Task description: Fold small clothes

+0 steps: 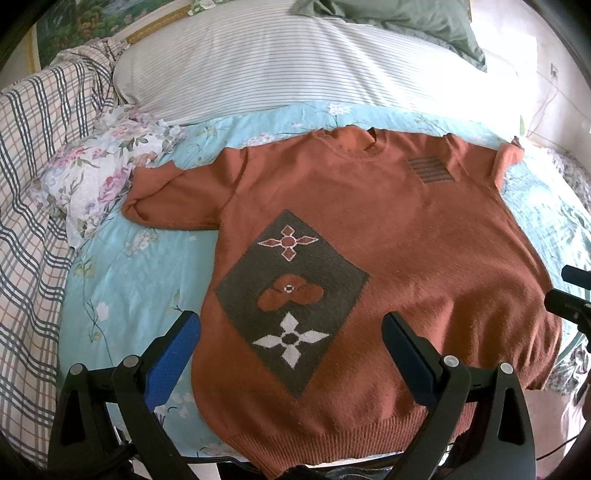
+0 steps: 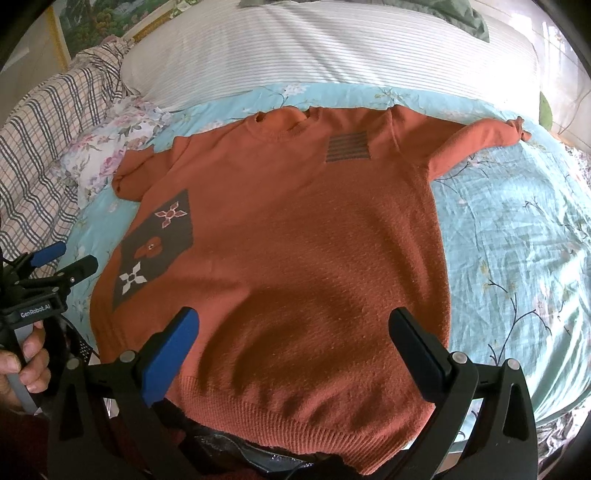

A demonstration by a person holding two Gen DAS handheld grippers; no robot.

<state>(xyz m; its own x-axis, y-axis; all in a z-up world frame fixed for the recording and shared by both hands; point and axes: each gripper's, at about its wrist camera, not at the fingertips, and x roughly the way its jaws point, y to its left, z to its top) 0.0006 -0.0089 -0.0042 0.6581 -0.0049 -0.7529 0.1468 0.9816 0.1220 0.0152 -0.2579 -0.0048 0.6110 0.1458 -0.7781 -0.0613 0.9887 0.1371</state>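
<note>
Both wide-open tools [image 1: 291,347] [image 2: 295,343] just above flat rust sweater's [image 1: 424,229] hem

A pale blue cotton bedsheet printed with white blossoms [image 1: 122,273] is lying spread beneath me. Behind it a long white pillow with thin grey stripes [image 1: 280,70] is running across the bed — a sage-green cloth [image 1: 406,18] is draping over its far end. To my left a crumpled pink-floral pillowcase [image 1: 99,173] is resting against a cream-and-grey plaid blanket [image 1: 33,147], bunched along the edge.
</note>
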